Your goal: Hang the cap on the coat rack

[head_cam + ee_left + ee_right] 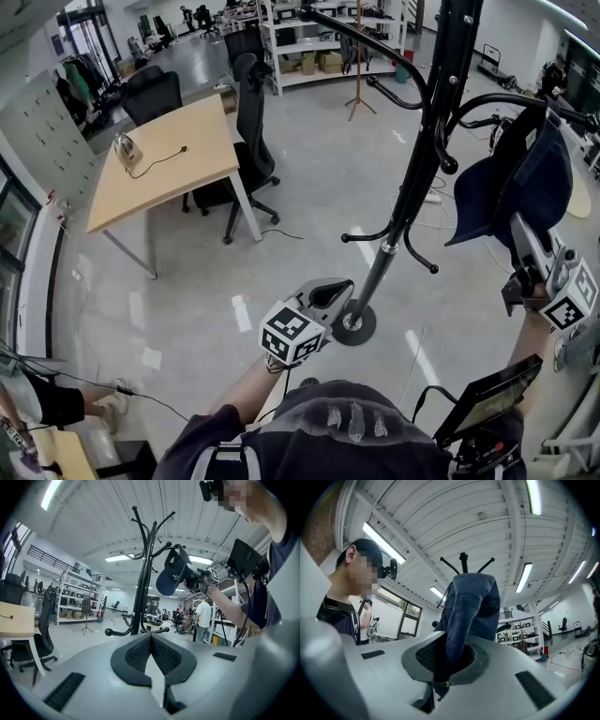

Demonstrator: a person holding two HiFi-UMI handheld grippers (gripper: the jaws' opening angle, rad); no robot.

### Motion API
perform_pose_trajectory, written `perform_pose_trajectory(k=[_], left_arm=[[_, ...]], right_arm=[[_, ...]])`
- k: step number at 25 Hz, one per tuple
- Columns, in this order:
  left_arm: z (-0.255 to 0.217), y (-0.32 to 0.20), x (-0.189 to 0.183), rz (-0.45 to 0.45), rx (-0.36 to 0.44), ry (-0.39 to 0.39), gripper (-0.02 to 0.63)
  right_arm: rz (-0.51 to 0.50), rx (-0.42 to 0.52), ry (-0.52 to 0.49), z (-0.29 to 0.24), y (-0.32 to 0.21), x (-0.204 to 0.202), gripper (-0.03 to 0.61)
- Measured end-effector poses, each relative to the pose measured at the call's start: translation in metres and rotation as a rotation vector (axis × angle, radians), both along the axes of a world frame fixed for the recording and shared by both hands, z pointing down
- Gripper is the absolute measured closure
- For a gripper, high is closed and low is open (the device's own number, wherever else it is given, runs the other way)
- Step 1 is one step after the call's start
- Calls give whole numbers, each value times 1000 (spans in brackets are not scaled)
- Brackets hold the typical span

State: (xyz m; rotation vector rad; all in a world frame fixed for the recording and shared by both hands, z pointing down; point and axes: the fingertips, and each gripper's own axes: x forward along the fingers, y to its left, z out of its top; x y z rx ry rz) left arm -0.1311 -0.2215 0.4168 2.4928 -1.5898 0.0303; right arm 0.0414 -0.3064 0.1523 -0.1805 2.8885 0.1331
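No legible text, even on cap (169, 579)

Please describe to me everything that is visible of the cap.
The cap is dark navy and looks like soft fabric, with a small light mark that shows in the left gripper view. It is raised in the air beside the black coat rack, close to one of its upper curved hooks; whether it already rests on that hook I cannot tell. The right tool is shut on a fold of its fabric from below. Nothing else is seen touching it.
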Motion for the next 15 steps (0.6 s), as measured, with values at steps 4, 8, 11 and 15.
perform_pose_trajectory(k=[4,8,11,15], left_arm=[[-1,0,-1,-10,1,-3,607],[3,0,-1,-10,-6,15,606],[2,-1,1,2,-4,44,607],[1,-5,-8,-26,1,31,606]], right_arm=[[-18,-5,-8,2,-1,-4,566],[-35,-12,-13,9,-5,-9,566],[-46,-7,-9,11,-8,-13,566],[-74,-4,-16,15,-17,-24,566]])
